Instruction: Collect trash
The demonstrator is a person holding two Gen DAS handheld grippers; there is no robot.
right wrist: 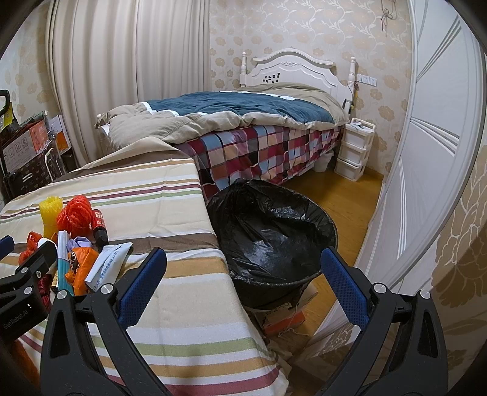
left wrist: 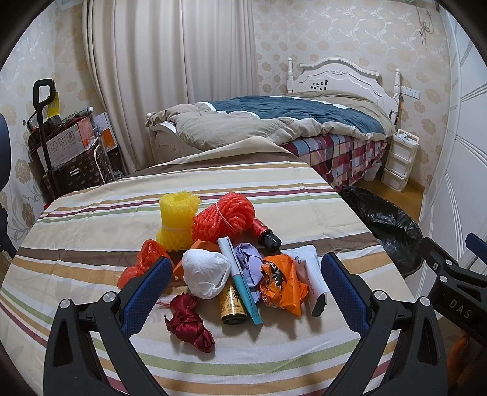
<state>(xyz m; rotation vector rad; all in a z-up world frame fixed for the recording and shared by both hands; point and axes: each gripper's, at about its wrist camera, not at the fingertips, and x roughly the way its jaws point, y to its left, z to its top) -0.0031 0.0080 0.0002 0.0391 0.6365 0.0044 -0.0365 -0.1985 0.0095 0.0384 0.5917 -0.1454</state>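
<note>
Clearly, both the left hand-held gripper [left wrist: 246,283] and the right hand-held gripper [right wrist: 243,278] are held apart and empty. Tangled trash pile [left wrist: 219,259] lies on the striped counter [left wrist: 91,219]; neighbouring pieces may be dragged off, missing the black-lined bin [right wrist: 274,225].

This is a bedroom in a home. A white-framed bed [right wrist: 274,100] with a carved headboard carries a rumpled blue and beige quilt [left wrist: 274,118] over a checked sheet. Floral wallpaper [right wrist: 304,27] covers the walls, long pale curtains [left wrist: 170,51] hang closed, and the floor is warm wood. A small white drawer unit [right wrist: 354,149] stands by the bed (household boxes [left wrist: 70,140] crowd the far corner), all plainly domestic.
</note>
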